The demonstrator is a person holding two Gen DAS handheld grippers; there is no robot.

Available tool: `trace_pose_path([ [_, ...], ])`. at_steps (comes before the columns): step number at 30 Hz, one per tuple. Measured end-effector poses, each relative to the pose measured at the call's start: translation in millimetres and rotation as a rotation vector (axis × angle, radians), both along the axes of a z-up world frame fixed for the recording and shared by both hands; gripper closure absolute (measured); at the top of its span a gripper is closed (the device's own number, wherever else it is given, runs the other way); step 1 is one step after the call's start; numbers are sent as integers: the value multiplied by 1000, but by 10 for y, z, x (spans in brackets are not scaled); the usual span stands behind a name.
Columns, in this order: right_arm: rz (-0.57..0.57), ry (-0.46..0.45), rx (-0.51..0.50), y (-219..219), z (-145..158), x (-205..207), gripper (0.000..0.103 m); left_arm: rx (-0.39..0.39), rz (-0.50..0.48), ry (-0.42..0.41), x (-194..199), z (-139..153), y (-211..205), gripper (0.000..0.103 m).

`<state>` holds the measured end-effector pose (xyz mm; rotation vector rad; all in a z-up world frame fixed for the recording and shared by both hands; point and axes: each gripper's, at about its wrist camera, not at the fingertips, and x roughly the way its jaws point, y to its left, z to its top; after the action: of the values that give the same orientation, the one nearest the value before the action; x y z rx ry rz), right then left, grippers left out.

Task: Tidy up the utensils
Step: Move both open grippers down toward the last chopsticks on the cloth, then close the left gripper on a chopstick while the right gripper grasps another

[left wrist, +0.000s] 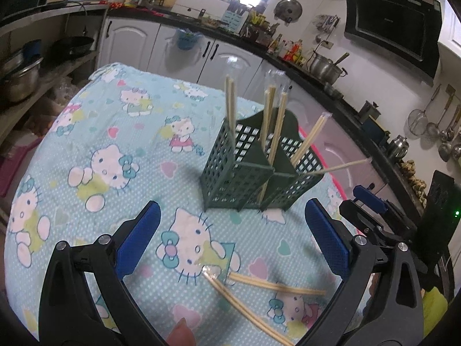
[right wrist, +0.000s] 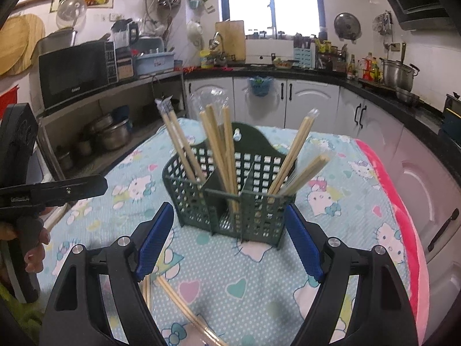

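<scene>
Reaching for the loose chopsticks point(left wrist: 268, 305) is, by judgement, the step in hand, and several things could go wrong from here. Two wrapped pairs lie crossed on the counter point(left wrist: 115, 132), which is covered with a cartoon-cat cloth, just in front of the left hand-held gripper point(left wrist: 233, 239). Its jaws are spread wide with nothing between them. The right hand-held gripper point(right wrist: 229, 240) is also spread and empty, facing the green holder point(right wrist: 230, 199), which stands upright in the middle of the cloth.

Because the pairs on the cloth overlap, a pinch on one may drag or flip the other. They lie flat on soft cloth, so the pads may catch the cloth with the sticks, or slide over the thin plastic wrap and lose them.

The holder looks light and already carries several pairs, leaning outward in different compartments; one pair on the right side leans very low over the rim. A stick pushed in at an angle could hit these, knock the low pair out, or tip the holder if nothing steadies it.

The two grippers are near each other, so they may also collide above the cloth
</scene>
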<state>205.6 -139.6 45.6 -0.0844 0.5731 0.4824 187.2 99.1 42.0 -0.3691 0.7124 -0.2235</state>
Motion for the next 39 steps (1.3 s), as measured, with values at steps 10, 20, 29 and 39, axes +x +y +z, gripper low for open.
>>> trace_pose_path([
  [10, 85, 82, -75, 170, -269, -53, 26, 30, -4, 110, -103, -372, 8, 11],
  [20, 190, 174, -174, 370, -590, -92, 28, 8, -27, 234, -164, -672, 129, 25],
  [29, 336, 319, -283, 629, -1030, -97, 62, -157, -88, 343, -113, -975, 93, 69],
  [39, 387, 358, -318, 801, -1161, -23, 65, -199, -79, 368, 101, -1040, 2, 71],
])
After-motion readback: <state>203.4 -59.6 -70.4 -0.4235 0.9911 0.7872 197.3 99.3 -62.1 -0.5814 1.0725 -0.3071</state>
